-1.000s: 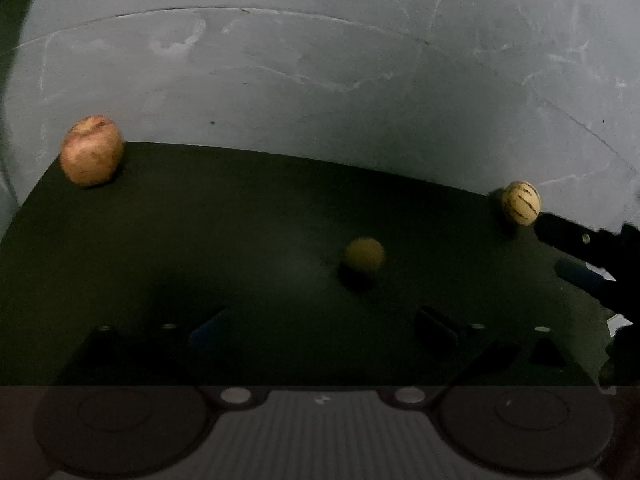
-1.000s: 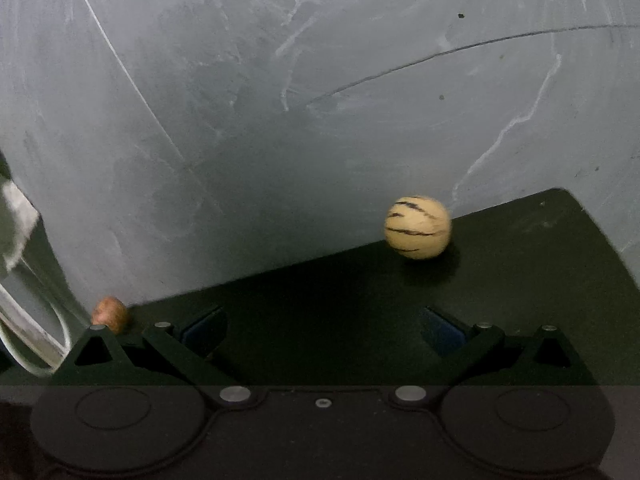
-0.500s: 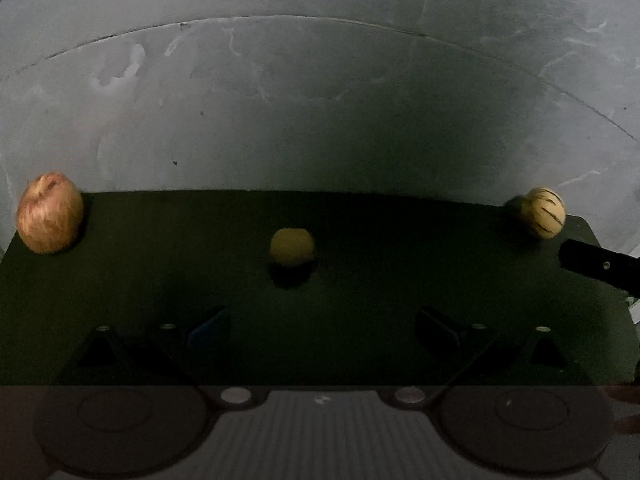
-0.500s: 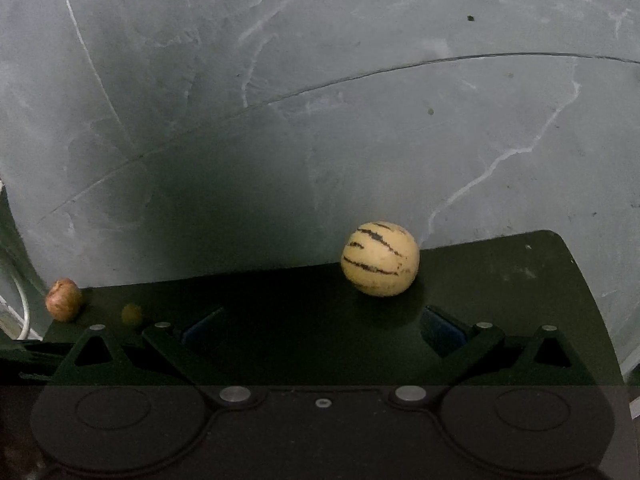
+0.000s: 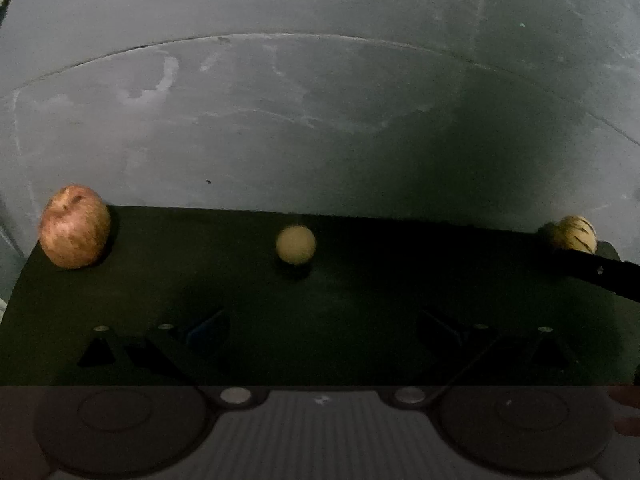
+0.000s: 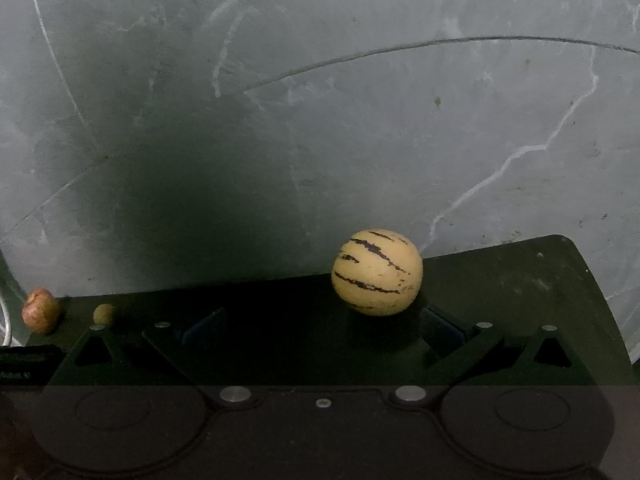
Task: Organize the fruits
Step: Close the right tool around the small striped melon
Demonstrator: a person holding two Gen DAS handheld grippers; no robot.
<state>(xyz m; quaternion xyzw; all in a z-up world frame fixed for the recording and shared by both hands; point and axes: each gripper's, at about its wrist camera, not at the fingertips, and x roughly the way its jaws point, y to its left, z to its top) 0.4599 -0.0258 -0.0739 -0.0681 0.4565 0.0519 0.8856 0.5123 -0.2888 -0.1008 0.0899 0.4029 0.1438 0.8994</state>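
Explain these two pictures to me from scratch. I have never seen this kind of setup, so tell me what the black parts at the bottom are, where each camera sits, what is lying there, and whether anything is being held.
There is no robot here. A person holds a hand-operated claw in each hand, and a wide-angle camera on each claw looks forward along its two fingers. The black shapes at the bottom of each picture are those fingers.

One picture is from the left claw, the other from the right claw. Both are open and hold nothing.

Three fruits lie apart on a dark mat on a grey stone-like surface: a reddish apple, a small round yellow fruit and a pale yellow fruit with dark stripes.

The right claw is close to the striped fruit, which sits just ahead of its right finger. The left claw faces the small yellow fruit from farther back.
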